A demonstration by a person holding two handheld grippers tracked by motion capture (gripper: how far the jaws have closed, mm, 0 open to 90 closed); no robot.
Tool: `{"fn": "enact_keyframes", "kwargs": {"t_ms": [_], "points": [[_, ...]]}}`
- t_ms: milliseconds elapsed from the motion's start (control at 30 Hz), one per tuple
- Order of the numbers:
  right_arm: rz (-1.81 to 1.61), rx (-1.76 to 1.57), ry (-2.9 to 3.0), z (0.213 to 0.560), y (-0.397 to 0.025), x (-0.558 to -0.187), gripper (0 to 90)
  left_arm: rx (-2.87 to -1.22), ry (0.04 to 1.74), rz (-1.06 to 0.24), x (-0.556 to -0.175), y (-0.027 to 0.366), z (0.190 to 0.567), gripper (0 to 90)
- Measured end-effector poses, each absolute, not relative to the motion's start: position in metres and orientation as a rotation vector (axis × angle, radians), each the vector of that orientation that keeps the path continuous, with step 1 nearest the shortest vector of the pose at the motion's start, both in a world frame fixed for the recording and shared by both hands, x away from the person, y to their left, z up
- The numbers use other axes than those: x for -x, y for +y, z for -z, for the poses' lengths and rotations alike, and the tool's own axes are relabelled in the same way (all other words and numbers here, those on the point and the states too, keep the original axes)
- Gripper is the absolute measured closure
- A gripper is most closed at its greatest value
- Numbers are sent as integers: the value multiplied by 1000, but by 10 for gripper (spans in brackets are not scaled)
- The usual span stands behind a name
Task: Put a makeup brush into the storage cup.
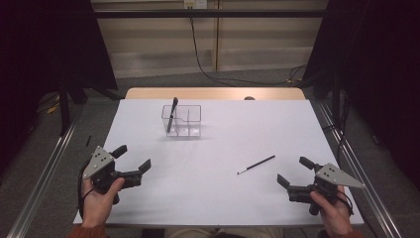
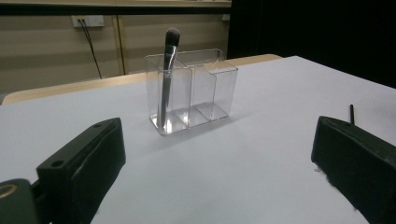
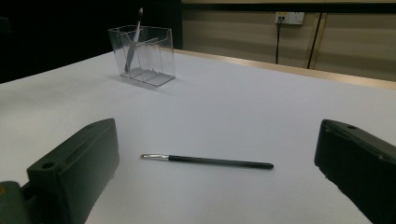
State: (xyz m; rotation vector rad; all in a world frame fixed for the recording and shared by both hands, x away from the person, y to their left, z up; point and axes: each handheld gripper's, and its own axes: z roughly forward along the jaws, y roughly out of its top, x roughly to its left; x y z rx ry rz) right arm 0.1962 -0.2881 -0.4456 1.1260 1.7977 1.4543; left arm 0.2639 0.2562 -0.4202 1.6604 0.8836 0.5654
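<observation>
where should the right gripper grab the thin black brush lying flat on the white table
Probably mid-handle on the thin black brush, coming straight down with the right gripper, jaws open, straddling it crosswise. It lies flat and slender on the white table, with bare surface either side.

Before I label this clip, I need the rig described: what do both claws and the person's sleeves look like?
The left claw and right claw each have two blocky black jaws, a black body and a grey three-cornered plate with small holes. A dark cable loops by the left hand. The cuffs are rust-orange.
</observation>
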Motion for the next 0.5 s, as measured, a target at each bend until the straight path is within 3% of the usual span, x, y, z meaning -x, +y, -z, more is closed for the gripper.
{"fn": "enact_keyframes", "kwargs": {"t_ms": [500], "points": [[-1458,-1122,1790,445,-290,-193,0,-1656,881,-566,-243,261,426,29]]}}
